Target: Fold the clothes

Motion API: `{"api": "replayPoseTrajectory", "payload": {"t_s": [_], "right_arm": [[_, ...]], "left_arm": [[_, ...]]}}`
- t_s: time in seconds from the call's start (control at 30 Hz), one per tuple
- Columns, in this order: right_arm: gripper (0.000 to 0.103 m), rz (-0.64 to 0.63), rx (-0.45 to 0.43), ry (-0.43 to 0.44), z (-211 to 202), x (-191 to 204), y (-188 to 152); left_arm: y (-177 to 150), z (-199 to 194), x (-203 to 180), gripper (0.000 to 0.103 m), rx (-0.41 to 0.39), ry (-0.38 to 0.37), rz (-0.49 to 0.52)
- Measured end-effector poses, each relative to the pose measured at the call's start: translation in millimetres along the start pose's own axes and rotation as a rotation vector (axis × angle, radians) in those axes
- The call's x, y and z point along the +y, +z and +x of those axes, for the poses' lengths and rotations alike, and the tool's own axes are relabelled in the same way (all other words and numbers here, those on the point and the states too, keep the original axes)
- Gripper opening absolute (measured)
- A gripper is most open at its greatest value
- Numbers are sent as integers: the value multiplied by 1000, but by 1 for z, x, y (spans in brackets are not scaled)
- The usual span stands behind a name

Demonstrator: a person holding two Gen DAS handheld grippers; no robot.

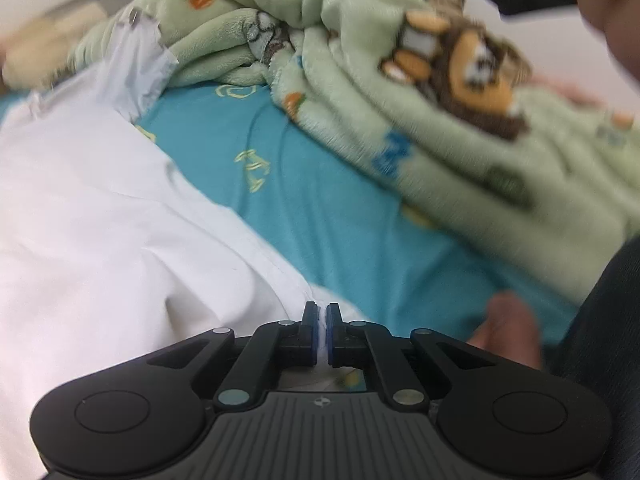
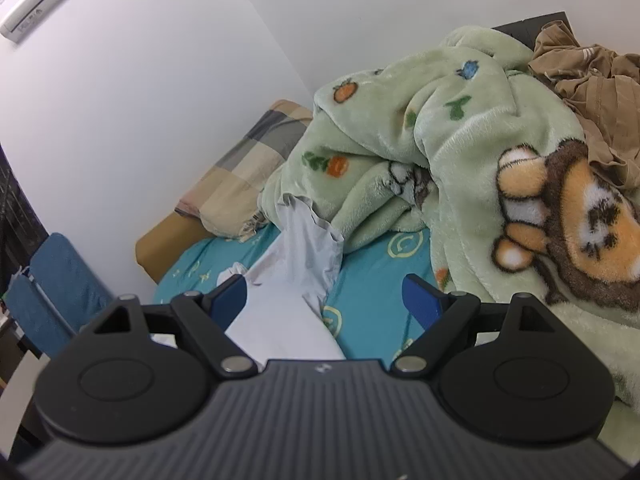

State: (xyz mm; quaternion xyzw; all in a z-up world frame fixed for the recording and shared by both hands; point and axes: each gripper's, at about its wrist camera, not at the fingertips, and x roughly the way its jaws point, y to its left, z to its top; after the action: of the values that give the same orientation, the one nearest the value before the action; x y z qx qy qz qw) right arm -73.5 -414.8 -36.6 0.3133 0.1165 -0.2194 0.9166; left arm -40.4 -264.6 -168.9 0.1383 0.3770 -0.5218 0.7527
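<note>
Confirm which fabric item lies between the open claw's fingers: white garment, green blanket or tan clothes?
The white garment, flat on the teal sheet. Green blanket sits right, tan clothes behind.

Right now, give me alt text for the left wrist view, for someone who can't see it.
The left claw is shut at the edge of a white garment lying on a teal bedsheet. Behind it is a rumpled green fleece blanket with a cartoon lion print; the picture is somewhat blurred.
</note>
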Motion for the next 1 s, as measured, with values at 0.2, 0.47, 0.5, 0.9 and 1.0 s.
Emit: {"api": "replayPoseTrajectory", "payload": {"t_s": [0.2,0.47,0.5,0.9,1.0], "right_arm": [[86,-31,-13,29,-2,4,0],[86,-99,-31,103,-5,17,-2],[86,-112,-34,113,-5,19,-3],[86,-235,16,178,5,54,-21],[86,-189,72,199,15,57,-25]], "left_arm": [[8,-8,-1,8,-23,6,-55],[22,-67,18,85,-119,171,-79],[23,-77,21,87,-133,204,-69],[18,-188,100,101,-354,525,-234],[12,-208,115,102,-405,551,-301]]}}
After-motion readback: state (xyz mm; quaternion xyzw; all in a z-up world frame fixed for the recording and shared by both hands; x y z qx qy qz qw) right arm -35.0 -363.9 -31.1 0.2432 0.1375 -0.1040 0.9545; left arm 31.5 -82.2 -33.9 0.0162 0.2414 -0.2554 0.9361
